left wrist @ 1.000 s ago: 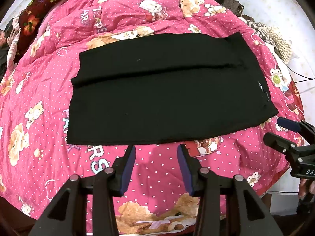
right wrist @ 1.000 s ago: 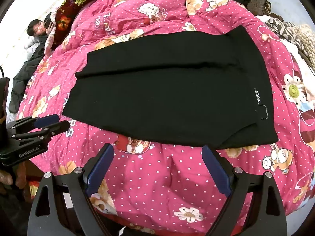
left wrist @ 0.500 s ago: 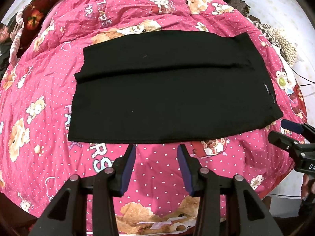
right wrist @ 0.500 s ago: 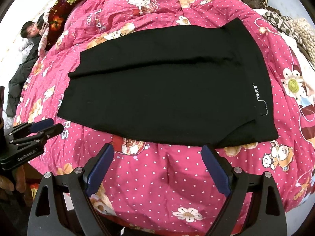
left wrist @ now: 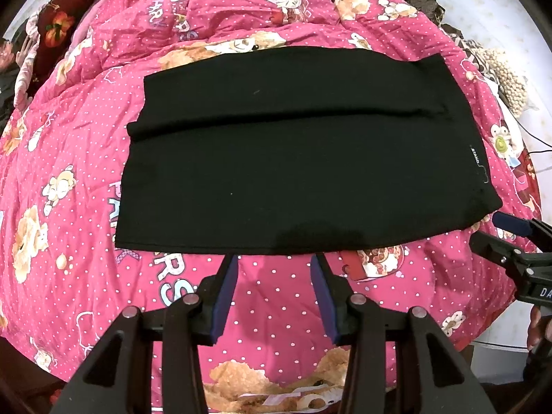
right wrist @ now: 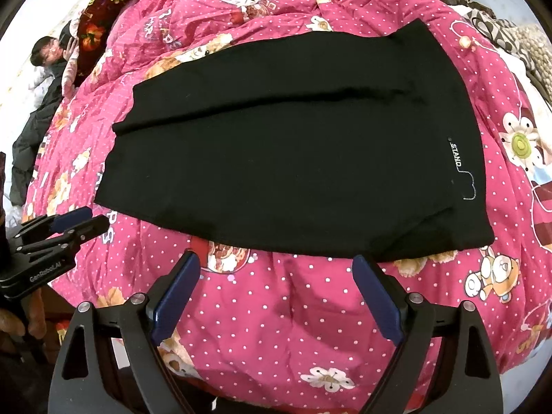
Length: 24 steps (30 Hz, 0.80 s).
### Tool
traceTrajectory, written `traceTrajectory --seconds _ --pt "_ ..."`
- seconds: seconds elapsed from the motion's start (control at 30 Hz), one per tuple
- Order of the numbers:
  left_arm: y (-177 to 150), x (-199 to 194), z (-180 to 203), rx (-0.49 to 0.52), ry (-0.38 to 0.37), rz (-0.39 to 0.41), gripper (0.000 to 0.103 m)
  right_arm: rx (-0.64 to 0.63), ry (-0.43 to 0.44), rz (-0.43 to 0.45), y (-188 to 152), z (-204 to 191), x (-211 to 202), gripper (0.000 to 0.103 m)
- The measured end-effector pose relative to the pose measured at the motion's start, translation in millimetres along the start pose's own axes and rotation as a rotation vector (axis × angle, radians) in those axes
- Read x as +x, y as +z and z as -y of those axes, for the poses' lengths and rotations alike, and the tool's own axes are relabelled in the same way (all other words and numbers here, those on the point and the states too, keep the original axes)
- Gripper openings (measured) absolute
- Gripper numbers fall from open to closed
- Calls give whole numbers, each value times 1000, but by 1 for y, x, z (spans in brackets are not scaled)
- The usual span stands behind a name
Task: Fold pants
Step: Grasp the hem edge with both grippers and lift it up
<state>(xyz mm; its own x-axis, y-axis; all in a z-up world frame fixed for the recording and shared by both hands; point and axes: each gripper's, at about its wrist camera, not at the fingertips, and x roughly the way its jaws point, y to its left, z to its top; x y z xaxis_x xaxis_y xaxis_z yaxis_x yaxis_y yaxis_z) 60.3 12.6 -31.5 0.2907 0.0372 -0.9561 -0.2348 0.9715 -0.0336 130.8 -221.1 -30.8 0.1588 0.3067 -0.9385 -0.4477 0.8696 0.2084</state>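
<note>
Left wrist view: the black pants (left wrist: 303, 158) are seen spread flat across the middle of the bed, on a pink quilt (left wrist: 69, 158) printed with bears and white dots. One leg is laid over the other, and a long crease is seen running across the cloth. The waist end, marked by small white lettering (right wrist: 456, 155), is turned toward the right edge of the bed. A broad strip of bare quilt is left between the near hem of the pants and the near edge of the bed, and more quilt is left open at the left side.

The left gripper (left wrist: 274, 262) is held just short of the near hem, its jaws parted by a moderate gap with nothing between them. The right gripper (right wrist: 276, 262) is held near the waist corner, its jaws spread wide and empty; it is also seen at the right margin of the left view (left wrist: 500, 234).

Compared with a second ago, the pants are seen larger and closer to both grippers, and the jaw gaps are unchanged.
</note>
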Motion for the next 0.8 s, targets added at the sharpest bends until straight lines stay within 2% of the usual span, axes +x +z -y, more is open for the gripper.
traceTrajectory --seconds 0.27,0.8 --pt "6 7 0 -2 6 -10 46 5 -18 -10 6 4 8 90" --pt "24 28 2 9 4 -52 46 4 22 -41 20 7 25 90"
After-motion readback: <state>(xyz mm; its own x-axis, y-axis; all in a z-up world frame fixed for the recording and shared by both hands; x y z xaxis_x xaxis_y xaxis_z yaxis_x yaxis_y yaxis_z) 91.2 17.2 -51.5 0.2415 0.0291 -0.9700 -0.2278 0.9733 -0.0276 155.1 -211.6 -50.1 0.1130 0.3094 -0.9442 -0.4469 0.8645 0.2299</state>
